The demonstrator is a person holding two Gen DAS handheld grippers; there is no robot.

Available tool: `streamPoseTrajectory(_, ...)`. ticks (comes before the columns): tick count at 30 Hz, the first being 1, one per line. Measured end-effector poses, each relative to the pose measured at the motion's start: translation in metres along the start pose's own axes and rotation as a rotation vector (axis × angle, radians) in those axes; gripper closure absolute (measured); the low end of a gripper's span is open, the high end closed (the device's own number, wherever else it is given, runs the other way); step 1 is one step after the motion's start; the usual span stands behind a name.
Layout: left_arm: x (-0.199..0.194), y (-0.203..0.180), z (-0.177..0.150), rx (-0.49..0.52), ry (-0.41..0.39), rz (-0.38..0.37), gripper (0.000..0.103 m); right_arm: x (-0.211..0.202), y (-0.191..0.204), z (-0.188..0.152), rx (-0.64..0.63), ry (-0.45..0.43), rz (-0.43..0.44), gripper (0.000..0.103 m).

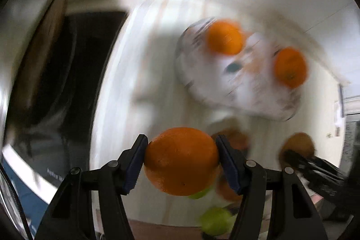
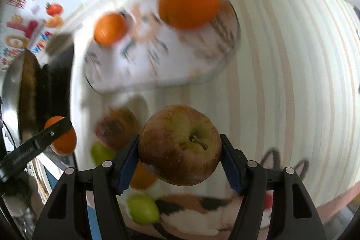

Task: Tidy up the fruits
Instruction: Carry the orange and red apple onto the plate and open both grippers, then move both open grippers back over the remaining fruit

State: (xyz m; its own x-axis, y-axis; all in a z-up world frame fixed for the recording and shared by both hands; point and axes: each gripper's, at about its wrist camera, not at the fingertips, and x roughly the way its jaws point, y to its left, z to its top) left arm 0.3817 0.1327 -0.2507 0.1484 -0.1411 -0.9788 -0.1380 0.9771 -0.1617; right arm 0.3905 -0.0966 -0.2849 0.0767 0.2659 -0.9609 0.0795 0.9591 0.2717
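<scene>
Orange (image 1: 181,161) sits clamped in the left gripper (image 1: 181,164), apple (image 2: 180,145) in the right gripper (image 2: 180,150), both pointing steeply down (background blurred) above the striped tabletop (image 2: 292,82); far plate (image 2: 162,60) holds two oranges.

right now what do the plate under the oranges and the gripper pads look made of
Plate: probably glazed ceramic, a glossy white surface with a printed pattern, though motion blur leaves it open. Pads on the left gripper: dark blue, matte, ribbed, likely rubber or soft plastic.

No legible txt: poster (image 2: 20,21) lettering and appliance (image 1: 56,174) label too blurred to read.
</scene>
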Motion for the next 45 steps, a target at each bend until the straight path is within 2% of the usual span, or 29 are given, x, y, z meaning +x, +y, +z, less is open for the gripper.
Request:
streamPoseTrajectory(4, -0.004, -0.030, 0.038, 0.034, -0.010, -0.038, 0.043, -0.004, 0.019, 0.033, -0.033, -0.045, -0.003, 0.033)
streamPoseTrajectory(8, 0.022, -0.039, 0.072, 0.072, 0.038, -0.021, 0.042, 0.013, 0.029, 0.061, -0.066, -0.037, -0.022, 0.033)
streamPoseTrajectory(13, 0.051, -0.036, 0.088, 0.060, 0.115, 0.005, 0.042, 0.041, 0.034, 0.075, -0.082, -0.007, -0.069, 0.033)
streamPoseTrajectory(21, 0.072, -0.032, 0.096, 0.046, 0.174, 0.012, 0.042, 0.053, 0.030, 0.084, -0.054, 0.008, -0.056, 0.033)
streamPoseTrajectory(23, 0.069, -0.032, 0.095, 0.057, 0.160, 0.015, 0.041, 0.055, 0.031, 0.085, -0.053, 0.020, -0.050, 0.032)
streamPoseTrajectory(25, 0.066, -0.035, 0.094, 0.062, 0.148, 0.010, 0.027, 0.052, 0.032, 0.084, -0.062, 0.025, -0.060, 0.018)
streamPoseTrajectory(26, 0.063, -0.035, 0.094, 0.063, 0.144, 0.007, 0.018, 0.050, 0.032, 0.084, -0.060, 0.022, -0.062, 0.014)
streamPoseTrajectory(27, 0.059, -0.035, 0.093, 0.064, 0.136, 0.005, 0.016, 0.048, 0.031, 0.083, -0.061, 0.024, -0.059, 0.011)
streamPoseTrajectory(33, 0.030, -0.031, 0.080, 0.076, 0.087, 0.015, 0.016, 0.022, 0.028, 0.074, -0.055, -0.007, -0.081, 0.010)
streamPoseTrajectory(42, -0.030, -0.032, 0.047, 0.086, -0.055, 0.065, 0.016, -0.039, 0.030, 0.042, -0.079, -0.136, -0.198, 0.009)
streamPoseTrajectory(45, -0.052, -0.028, 0.032, 0.096, -0.100, 0.065, 0.016, -0.059, 0.034, 0.030, -0.084, -0.165, -0.203, 0.009)
